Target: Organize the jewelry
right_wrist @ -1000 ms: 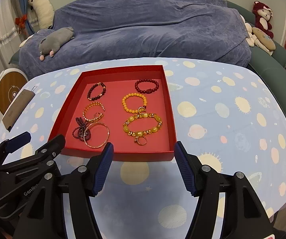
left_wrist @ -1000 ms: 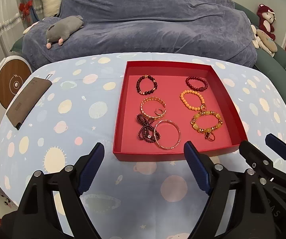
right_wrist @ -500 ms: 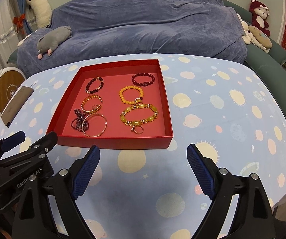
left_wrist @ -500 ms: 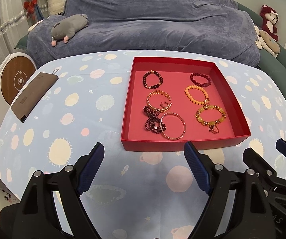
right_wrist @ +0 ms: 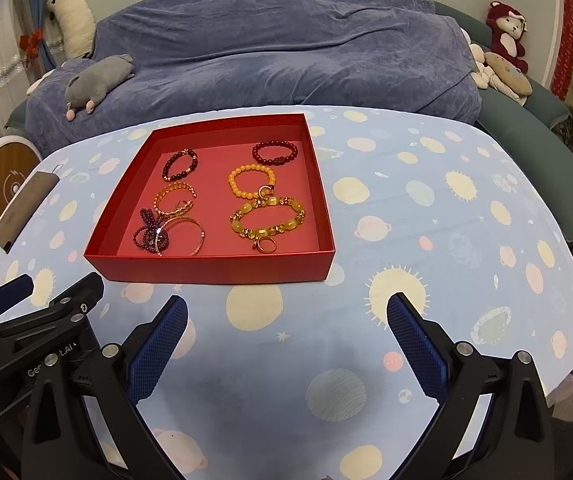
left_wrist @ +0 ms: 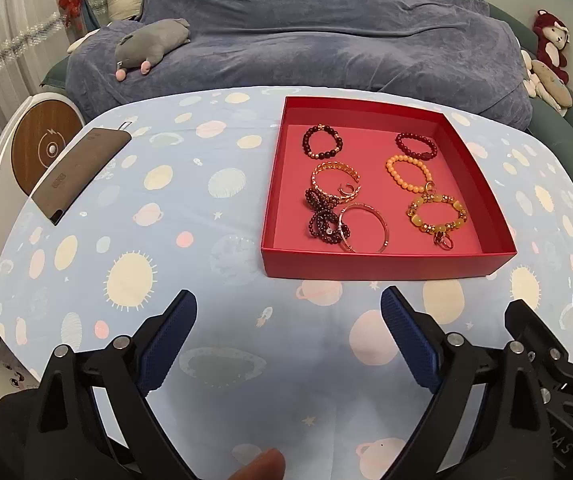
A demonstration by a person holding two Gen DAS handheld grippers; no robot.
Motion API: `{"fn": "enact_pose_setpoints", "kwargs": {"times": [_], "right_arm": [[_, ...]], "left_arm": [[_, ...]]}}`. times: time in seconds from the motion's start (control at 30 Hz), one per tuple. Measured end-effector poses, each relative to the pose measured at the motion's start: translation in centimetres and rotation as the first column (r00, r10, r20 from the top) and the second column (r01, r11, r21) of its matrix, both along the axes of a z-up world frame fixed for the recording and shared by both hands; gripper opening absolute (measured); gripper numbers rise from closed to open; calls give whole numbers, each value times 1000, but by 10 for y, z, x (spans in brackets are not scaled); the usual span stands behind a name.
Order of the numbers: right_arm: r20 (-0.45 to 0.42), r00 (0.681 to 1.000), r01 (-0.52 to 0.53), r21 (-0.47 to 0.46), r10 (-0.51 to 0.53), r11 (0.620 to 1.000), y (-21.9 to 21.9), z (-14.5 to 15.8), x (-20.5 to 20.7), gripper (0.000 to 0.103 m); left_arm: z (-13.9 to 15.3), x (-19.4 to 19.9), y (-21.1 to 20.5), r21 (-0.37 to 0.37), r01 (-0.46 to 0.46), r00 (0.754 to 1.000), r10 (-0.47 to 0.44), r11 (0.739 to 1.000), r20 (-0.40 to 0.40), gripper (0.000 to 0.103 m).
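Observation:
A red tray (left_wrist: 386,268) sits on the planet-print tablecloth (left_wrist: 206,240) and holds several bracelets. Among them are a dark bead bracelet (left_wrist: 306,142), an orange bead bracelet (left_wrist: 389,168), a yellow stone bracelet (left_wrist: 415,220), a thin bangle (left_wrist: 384,224) and a purple bead strand (left_wrist: 318,220). My left gripper (left_wrist: 286,300) hovers short of the tray's front wall, jaws opening with nothing between them. My right gripper (right_wrist: 286,302) hangs before the tray (right_wrist: 214,268) too, jaws opening wide and empty. Each gripper shows at the edge of the other's view.
A grey pouch (left_wrist: 78,168) lies at the table's left edge beside a round wood-topped device (left_wrist: 42,148). Behind the table is a sofa under a blue cover (left_wrist: 326,32) with a grey plush (left_wrist: 150,44) and other soft toys (right_wrist: 506,36). A fingertip (left_wrist: 262,464) shows at the bottom.
Both grippers have drawn back from the tray, which now lies beyond the fingertips. The right jaws have spread much wider; the left jaws widened a little.

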State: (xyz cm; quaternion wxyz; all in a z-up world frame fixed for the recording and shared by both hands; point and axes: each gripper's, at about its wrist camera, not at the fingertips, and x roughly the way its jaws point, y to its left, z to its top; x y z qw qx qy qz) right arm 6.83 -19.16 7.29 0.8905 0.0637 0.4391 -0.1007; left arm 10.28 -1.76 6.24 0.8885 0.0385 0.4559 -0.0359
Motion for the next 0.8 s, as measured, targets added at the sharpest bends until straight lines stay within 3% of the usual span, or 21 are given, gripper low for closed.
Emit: {"fn": "enact_pose_setpoints", "kwargs": {"times": [0.8], "right_arm": [[-20, 1000, 15, 39, -14, 999, -3, -11, -8, 96]], "left_arm": [[-5, -6, 1, 21, 4, 1000, -4, 1000, -2, 93]]}}
